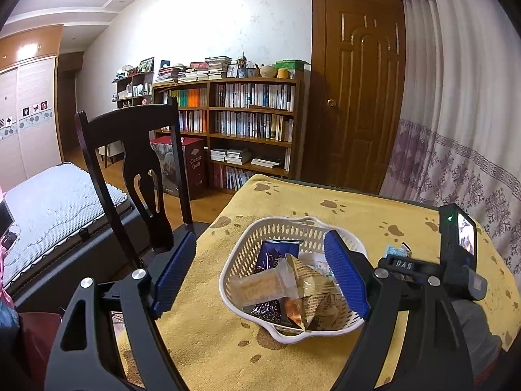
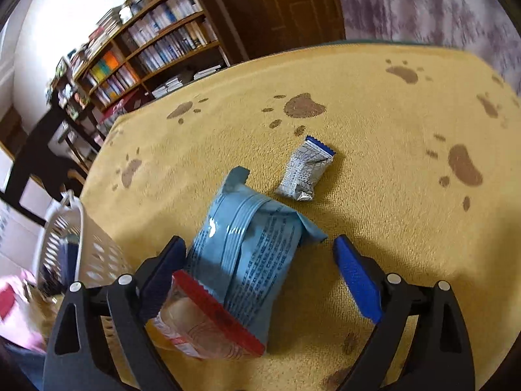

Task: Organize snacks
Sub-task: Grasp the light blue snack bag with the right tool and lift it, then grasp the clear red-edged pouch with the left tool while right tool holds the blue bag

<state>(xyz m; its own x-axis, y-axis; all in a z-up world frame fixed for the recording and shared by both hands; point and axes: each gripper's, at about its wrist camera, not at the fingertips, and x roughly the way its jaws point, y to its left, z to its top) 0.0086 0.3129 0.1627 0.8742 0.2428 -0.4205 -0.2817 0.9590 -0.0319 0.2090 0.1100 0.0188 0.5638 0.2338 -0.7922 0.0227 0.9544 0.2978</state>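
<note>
A white perforated basket (image 1: 247,249) stands on the yellow paw-print cloth (image 1: 211,342). It holds several snacks, among them a dark blue packet (image 1: 280,251), a clear-wrapped biscuit (image 1: 260,288) and a gold packet (image 1: 314,282). My left gripper (image 1: 260,273) hovers open over the basket, holding nothing. My right gripper (image 2: 260,277) is open and low over the cloth. A light-blue packet (image 2: 250,247) lies between its fingers, against the left pad (image 2: 162,273). Under that packet's near end sits a clear packet with a red edge (image 2: 211,322). A small silver-and-blue snack (image 2: 304,172) lies farther out.
The basket (image 2: 65,244) is just left of the right gripper. The right gripper's camera block (image 1: 462,244) sits right of the basket. A dark wooden chair (image 1: 136,176) stands at the table's left edge, with a bed (image 1: 55,202) beyond. A bookshelf (image 1: 247,123), a door and a curtain line the back.
</note>
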